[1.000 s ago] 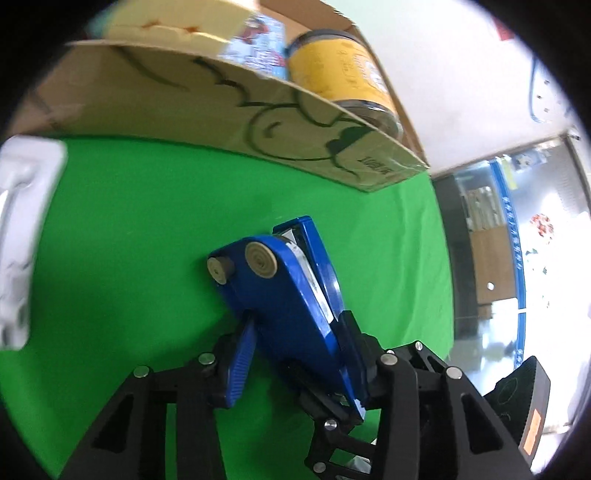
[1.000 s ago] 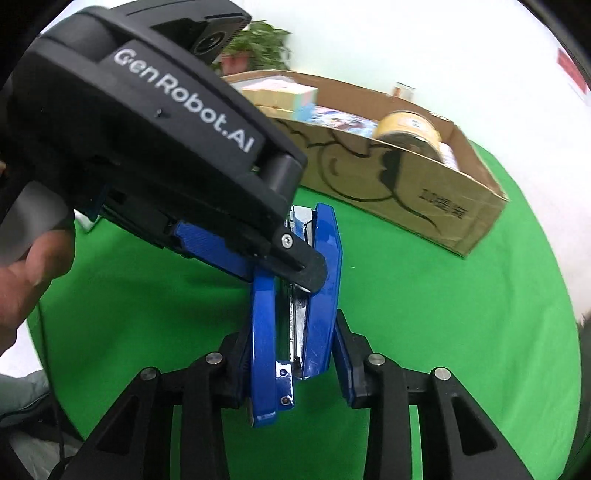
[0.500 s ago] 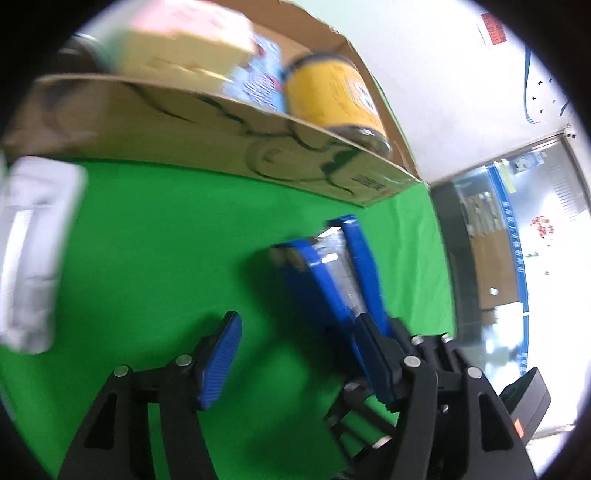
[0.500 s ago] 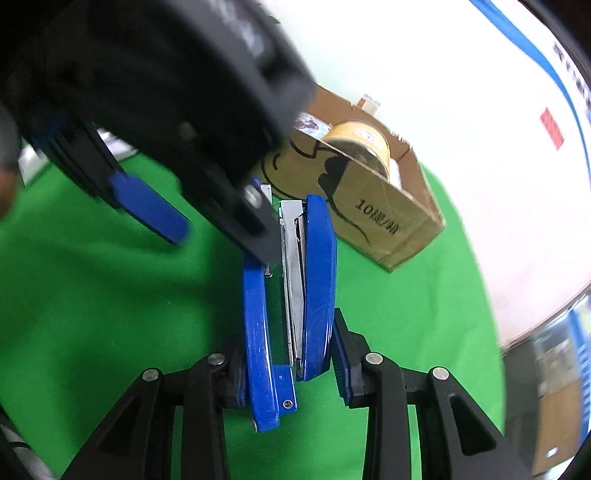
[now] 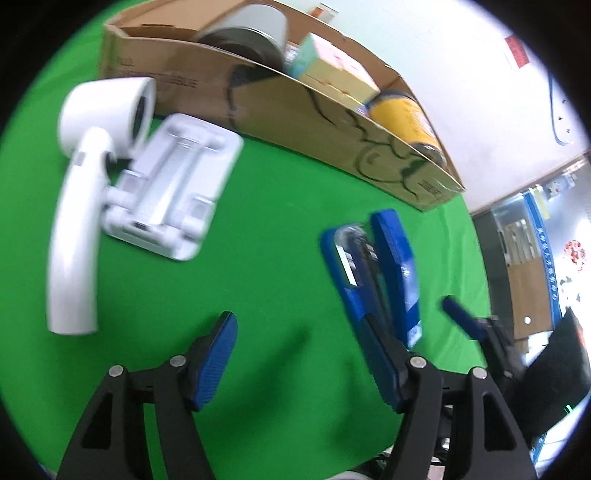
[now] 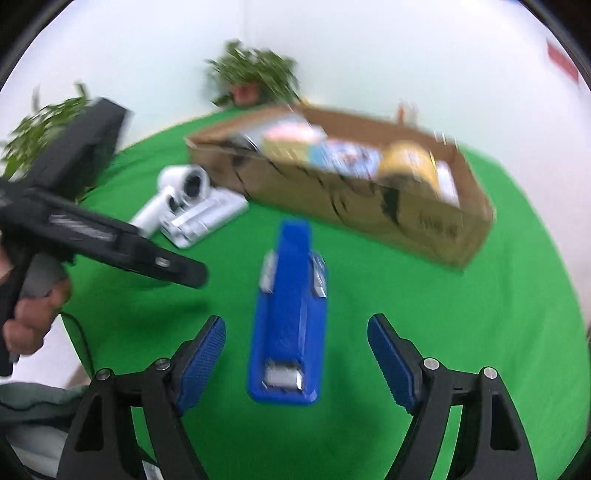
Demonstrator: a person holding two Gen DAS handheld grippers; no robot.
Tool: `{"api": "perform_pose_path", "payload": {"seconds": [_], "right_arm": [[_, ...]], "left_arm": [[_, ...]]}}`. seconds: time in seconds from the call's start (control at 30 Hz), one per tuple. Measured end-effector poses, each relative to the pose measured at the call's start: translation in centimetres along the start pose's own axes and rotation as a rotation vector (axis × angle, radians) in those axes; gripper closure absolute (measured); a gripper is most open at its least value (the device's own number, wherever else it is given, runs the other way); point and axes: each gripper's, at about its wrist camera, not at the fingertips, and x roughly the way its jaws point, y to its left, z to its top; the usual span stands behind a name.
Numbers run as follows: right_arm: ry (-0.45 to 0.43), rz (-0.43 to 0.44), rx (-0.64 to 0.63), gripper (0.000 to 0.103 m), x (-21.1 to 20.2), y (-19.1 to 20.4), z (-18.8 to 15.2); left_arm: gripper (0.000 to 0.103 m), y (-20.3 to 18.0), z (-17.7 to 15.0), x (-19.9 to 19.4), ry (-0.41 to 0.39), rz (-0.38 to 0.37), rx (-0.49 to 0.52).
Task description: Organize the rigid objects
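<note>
A blue stapler (image 6: 291,314) sits top up on the green cloth between the fingers of my right gripper (image 6: 295,332). Its jaws are opening, and neither pad touches the stapler. In the left wrist view the stapler (image 5: 376,266) shows just right of my left gripper (image 5: 301,363). That gripper's jaws are also opening, with only cloth between them. The left gripper's black body (image 6: 92,229) is at the left of the right wrist view, held by a hand (image 6: 29,314).
A cardboard box (image 5: 295,92) stands at the back with a yellow can (image 5: 402,118), a pastel carton (image 5: 332,74) and a grey roll (image 5: 243,33) inside. A white handheld device (image 5: 85,184) and a white stand (image 5: 173,184) lie at left. Potted plants (image 6: 255,74) stand behind.
My left gripper let go of the stapler and drew away to the left. My right gripper then opened wide, and the stapler went from on edge in the jaws to top up on the cloth.
</note>
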Motion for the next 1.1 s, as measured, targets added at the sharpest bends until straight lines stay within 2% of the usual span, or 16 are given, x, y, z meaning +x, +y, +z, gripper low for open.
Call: {"api": "perform_pose_path", "payload": {"seconds": [0.07, 0.13, 0.23, 0.3, 0.33, 0.47, 0.67, 0.83, 0.93, 1.1], "right_arm": [[0.042, 0.025, 0.023, 0.026, 1.5, -0.6, -0.9], [0.046, 0.028, 0.021, 0.029, 1.2, 0.0, -2.2], [0.052, -0.008, -0.001, 0.039, 1.5, 1.2, -3.0], [0.073, -0.029, -0.011, 0.053, 2.8, 1.5, -3.8], [0.064, -0.038, -0.008, 0.054, 2.8, 1.7, -3.8], [0.057, -0.047, 0.041, 0.055, 3.2, 1.5, -3.7], [0.077, 0.027, 0.201, 0.055, 3.0, 0.6, -3.1], [0.093, 0.105, 0.307, 0.055, 2.9, -0.5, -3.0], [0.100, 0.146, 0.359, 0.055, 2.9, -1.1, -2.9], [0.111, 0.184, 0.411, 0.055, 2.8, -1.3, -3.1]], "left_arm": [[0.035, -1.1, -0.1, 0.6, 0.017, -0.018, 0.029], [0.035, -1.9, 0.0, 1.3, 0.029, -0.014, 0.055], [0.035, -3.5, 0.3, 2.1, 0.009, 0.005, 0.059], [0.035, -3.7, 0.0, 2.6, -0.013, 0.022, 0.038], [0.035, -3.4, -0.5, 2.5, -0.022, 0.037, 0.022], [0.034, -3.0, -1.9, 2.0, -0.081, 0.062, -0.005], [0.033, -5.0, -2.0, 3.0, 0.012, 0.125, 0.114], [0.033, -4.8, -1.2, 3.6, 0.036, 0.060, 0.039], [0.033, -4.4, -0.9, 3.7, 0.061, 0.029, 0.029], [0.033, -3.3, -1.2, 3.4, 0.135, -0.103, -0.004]]}}
